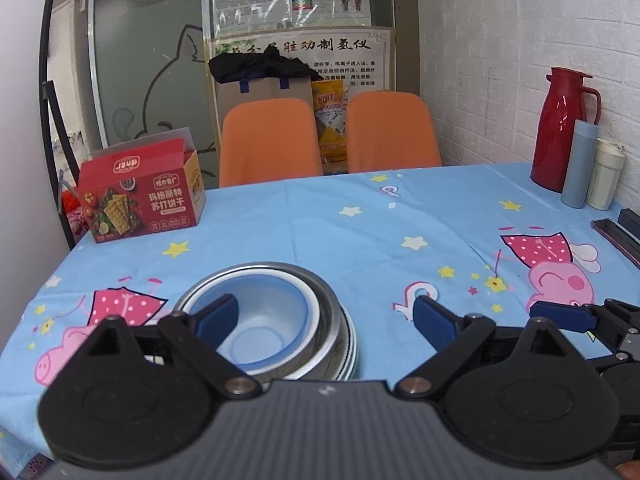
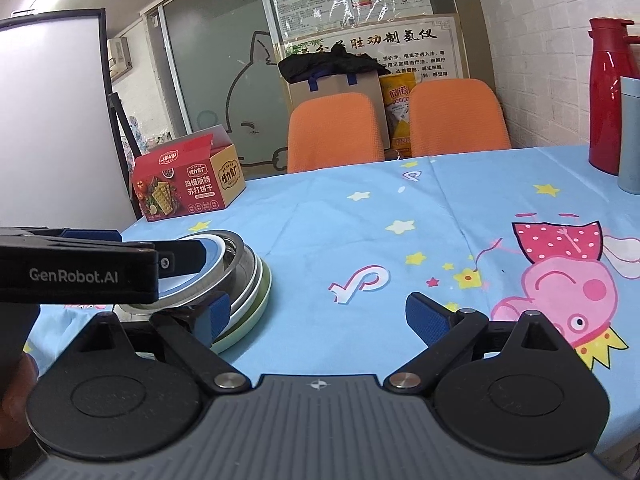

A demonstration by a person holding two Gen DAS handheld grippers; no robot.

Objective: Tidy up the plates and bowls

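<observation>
Nearly done: the dishes sit nested in one stack near the left of the table.

From the left, the red cardboard cracker box (image 1: 142, 192) stands well clear at the far edge; nearer, the pale blue plastic bowl (image 1: 256, 320) sits inside the shiny steel bowl (image 1: 324, 320), on the green-rimmed round plates (image 2: 256, 300). The left gripper (image 1: 326, 320) is spread wide and holds nothing, one blue pad over the bowl's hollow. The right gripper (image 2: 316, 316) is likewise wide and empty, its left pad just beside the plates. A sound finish, I judge, is lifting both straight off without nudging the stack on the blue cartoon tablecloth (image 1: 360, 220).
</observation>
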